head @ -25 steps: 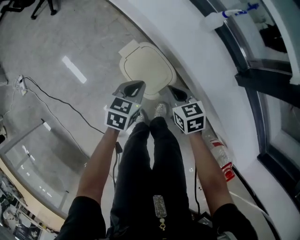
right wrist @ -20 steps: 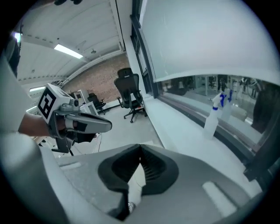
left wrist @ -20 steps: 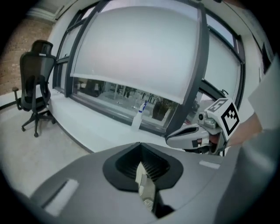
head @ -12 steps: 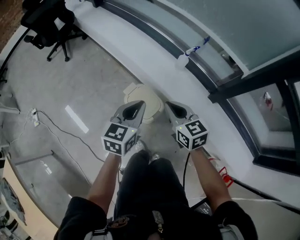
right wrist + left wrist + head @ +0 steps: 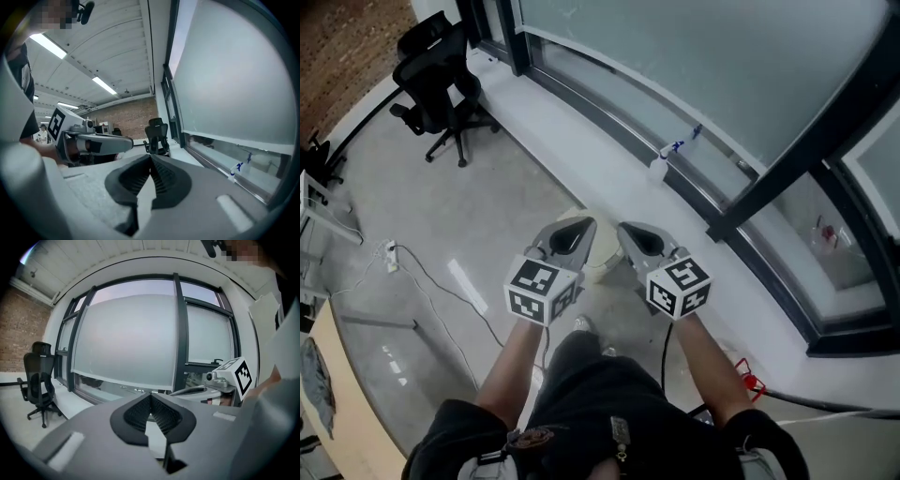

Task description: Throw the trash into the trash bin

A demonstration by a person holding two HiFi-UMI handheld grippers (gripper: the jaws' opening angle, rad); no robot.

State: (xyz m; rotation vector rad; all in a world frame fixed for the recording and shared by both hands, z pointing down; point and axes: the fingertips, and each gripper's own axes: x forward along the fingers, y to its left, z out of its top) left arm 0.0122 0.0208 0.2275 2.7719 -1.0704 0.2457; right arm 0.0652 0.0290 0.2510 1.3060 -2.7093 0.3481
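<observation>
I count two grippers, one trash bin, one spray bottle and one office chair. Nearest to me, the left gripper (image 5: pixel 151 395) has its jaws pressed together with nothing between them. The right gripper (image 5: pixel 151 158) is the same, closed and empty.

Looking down, I see both held side by side over the trash bin (image 5: pixel 600 262), which stands on the floor just past the person's shoe (image 5: pixel 581 324). Its cream top faces up, but the grippers cover so much of it that I cannot tell its long axis.

Only the head view gives me the bin. Both gripper views look out level at the windows (image 5: pixel 126 338) and miss it, each catching the other gripper instead.

Beyond the bin, on the white sill (image 5: pixel 581 141), the spray bottle (image 5: pixel 661 169) stands upright. Far off to the left of the bin is the black office chair (image 5: pixel 441 89).
</observation>
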